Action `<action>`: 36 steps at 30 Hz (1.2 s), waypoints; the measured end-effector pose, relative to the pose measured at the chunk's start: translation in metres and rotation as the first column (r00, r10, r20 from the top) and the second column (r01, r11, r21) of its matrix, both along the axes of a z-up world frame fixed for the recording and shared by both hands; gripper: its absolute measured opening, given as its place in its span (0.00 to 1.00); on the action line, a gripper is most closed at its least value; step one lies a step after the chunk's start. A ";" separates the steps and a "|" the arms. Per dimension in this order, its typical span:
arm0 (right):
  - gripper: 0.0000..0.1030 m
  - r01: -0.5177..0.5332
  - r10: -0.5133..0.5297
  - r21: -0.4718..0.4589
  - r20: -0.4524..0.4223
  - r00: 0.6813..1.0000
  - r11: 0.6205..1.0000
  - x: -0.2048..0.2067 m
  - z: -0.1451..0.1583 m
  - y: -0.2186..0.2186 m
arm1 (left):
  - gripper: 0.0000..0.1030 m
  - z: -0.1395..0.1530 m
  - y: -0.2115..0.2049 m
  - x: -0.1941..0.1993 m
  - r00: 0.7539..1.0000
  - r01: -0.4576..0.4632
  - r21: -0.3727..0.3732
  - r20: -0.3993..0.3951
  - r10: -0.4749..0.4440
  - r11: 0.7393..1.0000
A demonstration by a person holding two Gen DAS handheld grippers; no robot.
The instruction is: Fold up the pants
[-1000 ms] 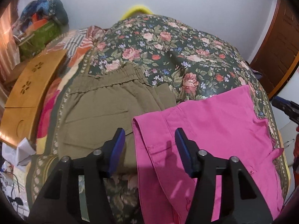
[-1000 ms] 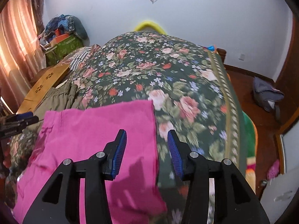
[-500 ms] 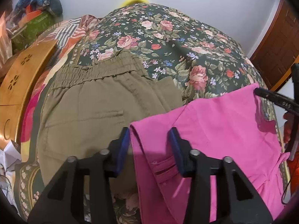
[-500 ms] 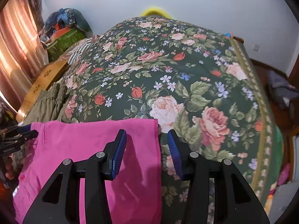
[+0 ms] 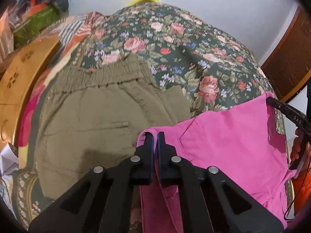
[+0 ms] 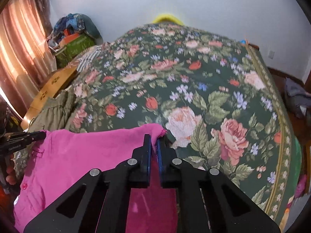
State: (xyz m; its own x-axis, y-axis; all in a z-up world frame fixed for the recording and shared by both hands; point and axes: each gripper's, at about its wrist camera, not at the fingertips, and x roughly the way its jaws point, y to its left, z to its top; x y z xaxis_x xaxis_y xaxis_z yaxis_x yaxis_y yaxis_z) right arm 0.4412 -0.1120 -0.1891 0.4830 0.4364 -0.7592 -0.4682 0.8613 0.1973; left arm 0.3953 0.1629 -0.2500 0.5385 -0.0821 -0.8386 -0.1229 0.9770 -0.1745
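With both corners of the pink pants pinched, the step in hand looks like the grasp that opens a fold: the garment lies flat at the near edge of a bed covered by a floral bedspread, its left side overlapping a pair of olive-green pants with an elastic waistband. The left gripper has its jaws closed on the pink waistband corner, fabric visibly between the blue pads, and the right gripper is likewise clamped on the frayed far corner at the opposite side. Next, I judge, both grippers should lift together and carry the held edge over the rest of the garment, keeping it taut and level so the cloth does not bunch or drag the olive pair along. Beyond the bed stand a carved wooden headboard and a heap of clothes. White lettering on the right gripper's finger reads roughly "DAS"; nothing else is legible.
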 end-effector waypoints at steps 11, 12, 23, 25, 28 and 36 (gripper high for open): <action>0.04 -0.009 -0.004 0.079 0.167 0.986 0.997 -0.036 0.089 -0.006 | 0.02 0.098 -0.021 -0.032 0.979 0.052 0.025 0.196 -0.056 0.998; 0.04 -0.009 -0.008 0.092 0.185 0.983 0.996 -0.042 0.102 -0.008 | 0.02 0.106 -0.023 -0.036 0.976 0.057 0.027 0.211 -0.061 0.998; 0.04 -0.026 -0.006 0.124 0.254 0.967 0.992 -0.117 0.163 -0.026 | 0.02 0.160 -0.039 -0.104 0.953 0.118 0.068 0.274 -0.132 0.991; 0.04 -0.028 -0.004 0.122 0.256 0.967 0.992 -0.130 0.165 -0.029 | 0.02 0.162 -0.040 -0.116 0.952 0.125 0.073 0.273 -0.140 0.989; 0.04 -0.030 -0.004 0.126 0.256 0.967 0.992 -0.154 0.168 -0.036 | 0.02 0.163 -0.042 -0.137 0.951 0.142 0.074 0.266 -0.157 0.987; 0.04 -0.033 0.002 0.121 0.245 0.969 0.992 -0.215 0.170 -0.051 | 0.02 0.156 -0.057 -0.192 0.945 0.185 0.114 0.253 -0.208 0.976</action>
State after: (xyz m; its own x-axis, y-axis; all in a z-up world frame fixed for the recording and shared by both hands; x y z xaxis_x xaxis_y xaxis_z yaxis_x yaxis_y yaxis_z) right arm 0.2259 -0.1625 -0.0195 0.6383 0.5295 -0.5588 -0.5303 0.8286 0.1795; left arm 0.2033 0.1062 -0.0938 0.7207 -0.1412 -0.6787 0.1116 0.9899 -0.0875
